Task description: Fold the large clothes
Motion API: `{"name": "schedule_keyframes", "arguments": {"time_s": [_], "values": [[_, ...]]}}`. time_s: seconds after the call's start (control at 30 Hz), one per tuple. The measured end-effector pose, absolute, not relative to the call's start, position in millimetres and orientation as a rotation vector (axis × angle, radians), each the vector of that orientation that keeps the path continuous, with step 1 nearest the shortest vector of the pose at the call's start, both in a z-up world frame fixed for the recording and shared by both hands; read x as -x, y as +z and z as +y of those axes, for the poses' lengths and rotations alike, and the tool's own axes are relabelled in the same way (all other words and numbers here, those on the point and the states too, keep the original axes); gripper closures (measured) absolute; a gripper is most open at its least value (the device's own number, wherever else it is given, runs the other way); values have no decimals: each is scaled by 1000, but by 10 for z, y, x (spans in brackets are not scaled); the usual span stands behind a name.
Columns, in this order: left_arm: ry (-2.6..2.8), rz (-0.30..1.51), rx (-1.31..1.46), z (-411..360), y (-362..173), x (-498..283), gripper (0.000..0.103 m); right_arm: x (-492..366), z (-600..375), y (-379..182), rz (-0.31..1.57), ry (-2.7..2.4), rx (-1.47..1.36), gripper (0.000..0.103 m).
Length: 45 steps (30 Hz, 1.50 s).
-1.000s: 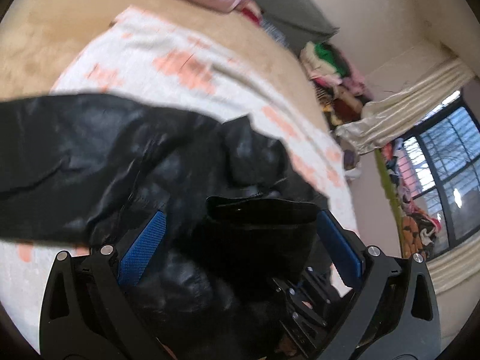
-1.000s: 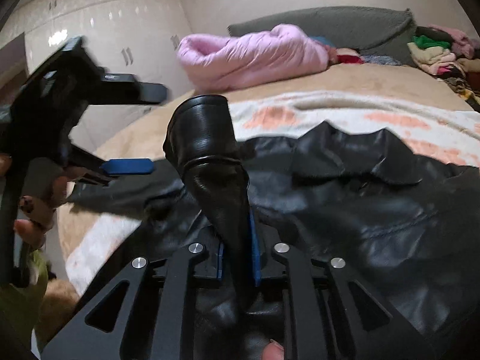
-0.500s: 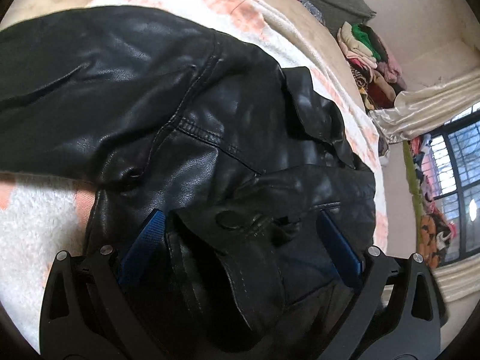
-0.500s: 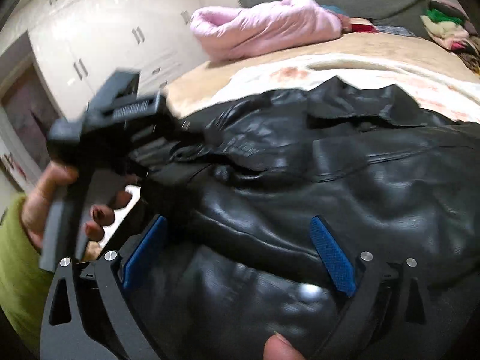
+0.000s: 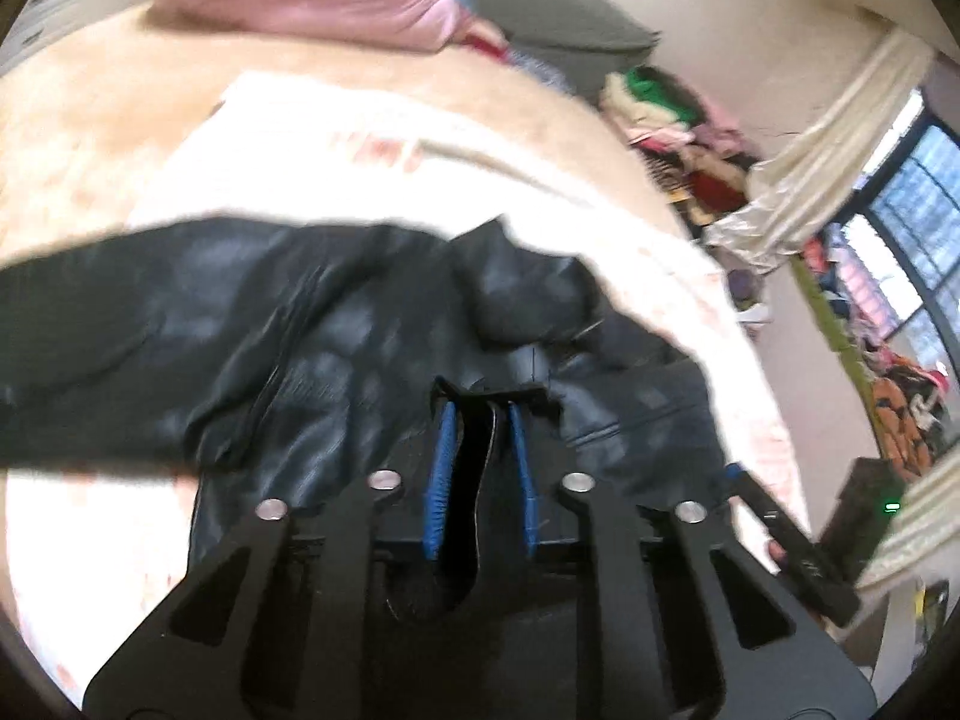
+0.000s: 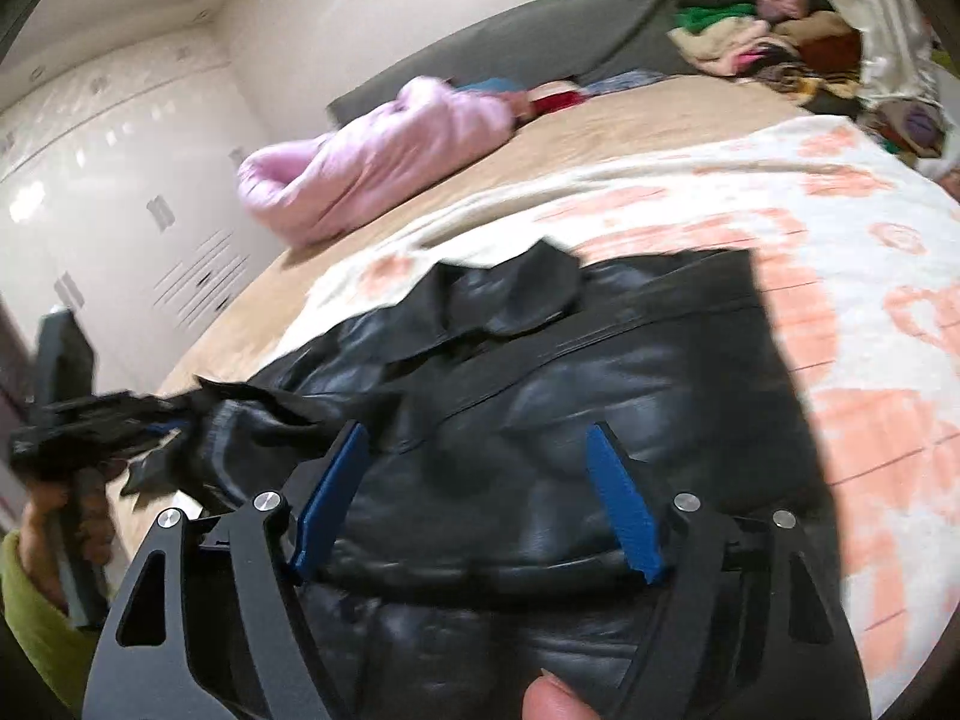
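Observation:
A black leather jacket [image 5: 336,324] lies spread on a white blanket with orange patches [image 5: 372,138] on the bed; it also fills the right wrist view [image 6: 600,372]. My left gripper [image 5: 480,414] is shut on a fold of the jacket, a sleeve end or edge, with black leather pinched between the blue pads [image 5: 441,468]. In the right wrist view the left gripper [image 6: 150,420] holds that leather at the jacket's left side. My right gripper [image 6: 480,438] is open and empty, just above the jacket's body.
A pink quilted coat [image 6: 384,150] lies at the head of the bed by a grey headboard [image 6: 540,36]. A heap of clothes [image 6: 762,42] sits at the far right corner. White wardrobes [image 6: 120,180] stand left; a window [image 5: 900,252] and curtain right.
My right gripper let go of the sleeve and opened. My left gripper, open before, has closed on a fold of the jacket and pulled back, lifting it at the left side.

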<state>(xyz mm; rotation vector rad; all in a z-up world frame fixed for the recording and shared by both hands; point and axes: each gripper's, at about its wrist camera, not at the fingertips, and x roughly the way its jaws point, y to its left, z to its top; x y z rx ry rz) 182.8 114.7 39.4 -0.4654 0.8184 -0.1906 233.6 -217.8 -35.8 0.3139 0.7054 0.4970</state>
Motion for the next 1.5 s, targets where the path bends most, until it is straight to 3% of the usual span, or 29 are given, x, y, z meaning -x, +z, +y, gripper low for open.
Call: {"name": "schedule_keyframes", "arguments": {"time_s": [0.07, 0.23, 0.5, 0.77, 0.9, 1.07, 1.17, 1.37, 1.5], "values": [[-247, 776, 447, 1071, 642, -1896, 103, -2376, -2295, -330, 688, 466, -331, 32], [-333, 687, 359, 830, 1164, -2012, 103, -2489, -2493, -165, 632, 408, -341, 32], [-322, 647, 446, 1144, 1060, -2061, 103, -2576, -2529, -137, 631, 375, -302, 32], [-338, 579, 361, 1065, 1608, -2172, 103, -2791, -2271, -49, 637, 412, -293, 34], [-287, 607, 360, 1238, 1257, -2164, 103, -2828, -2226, -151, 673, 395, -265, 34], [-175, 796, 462, 1676, 245, -2257, 103, -2847, -2237, -324, 739, 382, -245, 34], [-142, 841, 495, 1846, -72, -2231, 103, -2897, -2217, -380, 765, 357, -223, 34], [-35, 915, 389, 1861, -320, -2159, 103, -3165, -2032, -437, 800, 319, -111, 34], [14, 879, 368, 1908, -175, -2027, 103, -3452, -2007, -588, 858, 294, -62, 39]]}}
